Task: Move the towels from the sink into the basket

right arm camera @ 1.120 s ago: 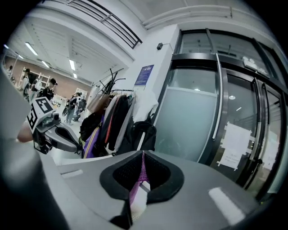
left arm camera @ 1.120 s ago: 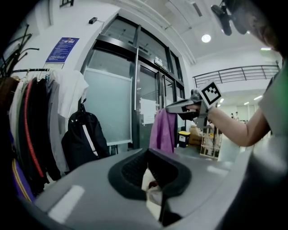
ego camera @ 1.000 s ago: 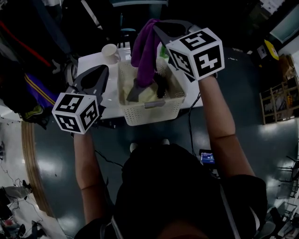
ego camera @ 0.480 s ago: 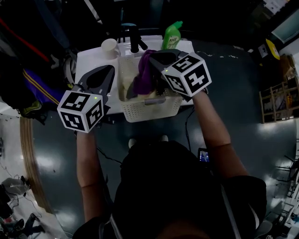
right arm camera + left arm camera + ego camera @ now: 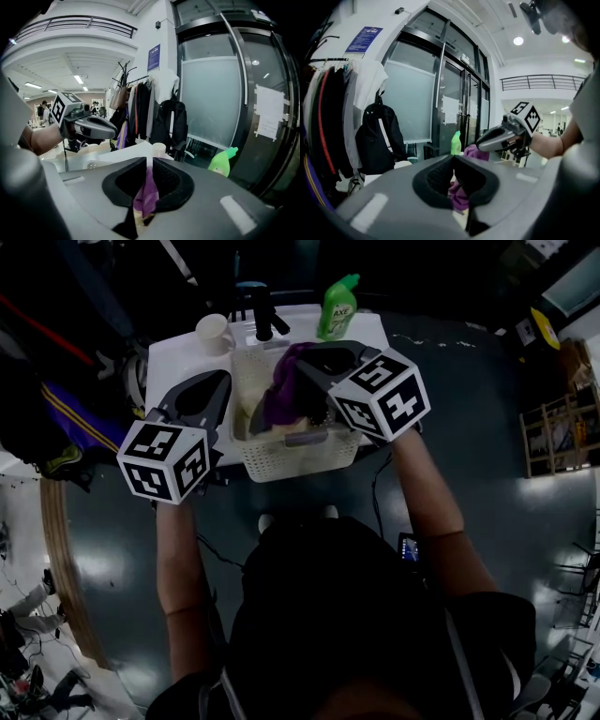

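The white slotted basket point(image 5: 300, 454) stands on the white counter in front of the sink point(image 5: 246, 334). My right gripper point(image 5: 300, 360) reaches low over the basket with the purple towel point(image 5: 279, 395) draped from its tip into the basket. In the right gripper view the purple towel point(image 5: 144, 194) sits pinched between the pads; the jaws have just been opening. A pale towel point(image 5: 246, 418) lies inside the basket. My left gripper point(image 5: 217, 382) hovers to the left of the basket over the counter, shut and with nothing in it.
A black faucet point(image 5: 265, 320), a green soap bottle point(image 5: 336, 307) and a white cup point(image 5: 213, 331) stand behind the basket. Coats and a dark backpack point(image 5: 379, 136) hang to the left. Dark floor surrounds the small counter.
My right gripper has come down with the purple towel from high above the basket to just over it. The left gripper has dropped slightly.
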Motion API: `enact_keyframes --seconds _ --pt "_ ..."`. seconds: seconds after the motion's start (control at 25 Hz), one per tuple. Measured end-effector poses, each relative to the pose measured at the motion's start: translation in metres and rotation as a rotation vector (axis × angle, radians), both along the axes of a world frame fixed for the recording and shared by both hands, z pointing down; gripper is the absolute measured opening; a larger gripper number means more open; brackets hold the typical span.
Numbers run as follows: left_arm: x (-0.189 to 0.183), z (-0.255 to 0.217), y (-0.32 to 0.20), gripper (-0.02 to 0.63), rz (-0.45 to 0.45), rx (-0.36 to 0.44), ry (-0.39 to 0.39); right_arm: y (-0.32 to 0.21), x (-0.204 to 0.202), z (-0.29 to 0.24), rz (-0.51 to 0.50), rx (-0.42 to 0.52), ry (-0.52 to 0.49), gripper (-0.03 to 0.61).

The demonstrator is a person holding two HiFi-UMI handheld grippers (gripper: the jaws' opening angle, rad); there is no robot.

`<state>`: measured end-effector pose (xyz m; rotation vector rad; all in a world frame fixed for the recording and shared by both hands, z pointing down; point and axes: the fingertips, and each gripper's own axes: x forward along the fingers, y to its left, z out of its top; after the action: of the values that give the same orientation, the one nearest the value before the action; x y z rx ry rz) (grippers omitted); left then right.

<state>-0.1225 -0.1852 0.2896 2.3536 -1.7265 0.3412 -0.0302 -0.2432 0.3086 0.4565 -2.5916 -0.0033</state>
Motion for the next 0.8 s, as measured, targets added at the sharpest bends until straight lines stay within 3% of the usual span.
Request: enact_keyframes --seconds 0.2,0.8 --pt "0.006 -0.001 -0.002 0.009 0.009 0.002 -0.003 -0.001 0.006 -0.004 0.019 -0.03 -0.044 0.066" --pt "0.014 -0.008 -0.008 0.009 0.01 0.025 -0.02 -0.005 0.019 -0.015 0.064 -0.036 -0.117 -0.002"
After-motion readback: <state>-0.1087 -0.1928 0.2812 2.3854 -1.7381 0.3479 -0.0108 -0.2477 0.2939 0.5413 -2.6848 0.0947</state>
